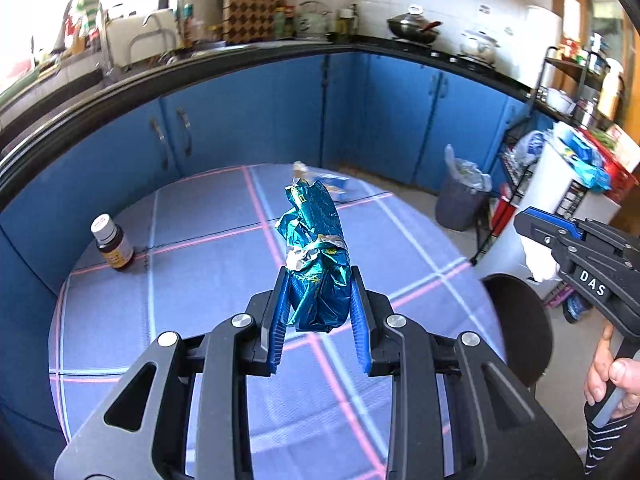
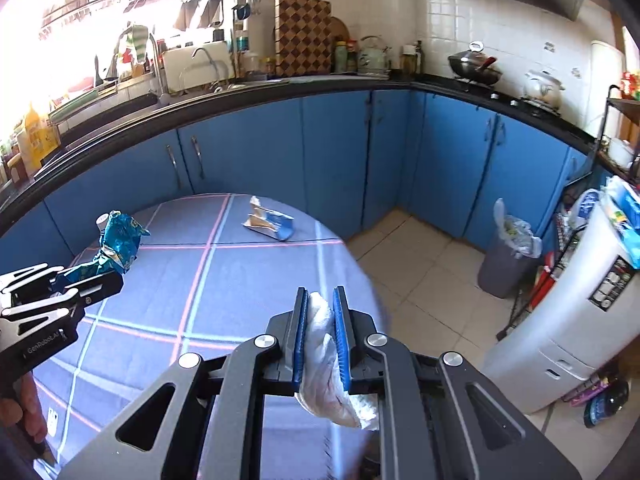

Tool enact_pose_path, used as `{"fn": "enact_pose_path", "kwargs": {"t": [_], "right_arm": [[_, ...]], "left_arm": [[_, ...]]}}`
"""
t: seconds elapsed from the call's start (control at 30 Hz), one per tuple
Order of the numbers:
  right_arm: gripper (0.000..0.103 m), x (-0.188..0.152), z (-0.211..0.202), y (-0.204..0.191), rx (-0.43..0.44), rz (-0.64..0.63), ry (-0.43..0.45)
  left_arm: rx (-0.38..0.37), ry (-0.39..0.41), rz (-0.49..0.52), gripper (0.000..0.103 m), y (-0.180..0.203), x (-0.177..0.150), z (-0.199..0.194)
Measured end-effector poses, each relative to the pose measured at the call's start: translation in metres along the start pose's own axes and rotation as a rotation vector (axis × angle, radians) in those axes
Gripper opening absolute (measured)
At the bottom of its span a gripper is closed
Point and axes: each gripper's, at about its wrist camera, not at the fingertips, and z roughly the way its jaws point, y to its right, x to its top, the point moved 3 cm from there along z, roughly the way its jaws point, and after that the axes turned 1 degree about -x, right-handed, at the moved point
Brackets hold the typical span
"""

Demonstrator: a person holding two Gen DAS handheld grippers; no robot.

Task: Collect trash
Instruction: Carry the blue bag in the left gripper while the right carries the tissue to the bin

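1. Currently the left gripper (image 1: 319, 312) is clamped, jaws partly apart, on a crumpled teal foil wrapper (image 1: 316, 264), held clear above the table (image 1: 200, 280).
2. The right gripper (image 2: 322, 336) is closed almost fully on a wad of thin white plastic (image 2: 326, 364), above the table's right edge.
3. Judged step: carry both pieces to the lined trash bin (image 2: 508, 256), which stands on the floor by the blue cabinets, well apart from the table.
4. Keep both grips firm in transit; foil and film are light and can slip.
5. Bring each gripper directly over the bin mouth before releasing, one after the other.
6. Remaining items: a torn blue-and-white packet (image 2: 270, 224) lies near the table's far edge; a brown bottle (image 1: 112, 242) stands near its left edge. Whether the bottle counts as trash cannot be told.
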Motion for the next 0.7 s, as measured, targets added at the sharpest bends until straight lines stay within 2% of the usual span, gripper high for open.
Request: {"fn": "enact_pose_path", "kwargs": {"t": [0.4,0.7], "right_arm": [[0.013,-0.002,-0.055,0.034,-0.042,0.026,0.075],[0.013,-0.007,-0.066,0.059,-0.06,0.047,0.09]], "left_arm": [[-0.04,0.049,0.09,0.029,0.06,0.007,-0.033],[-0.054,0.059,0.145,0.029,0.096,0.01,-0.037]]}}
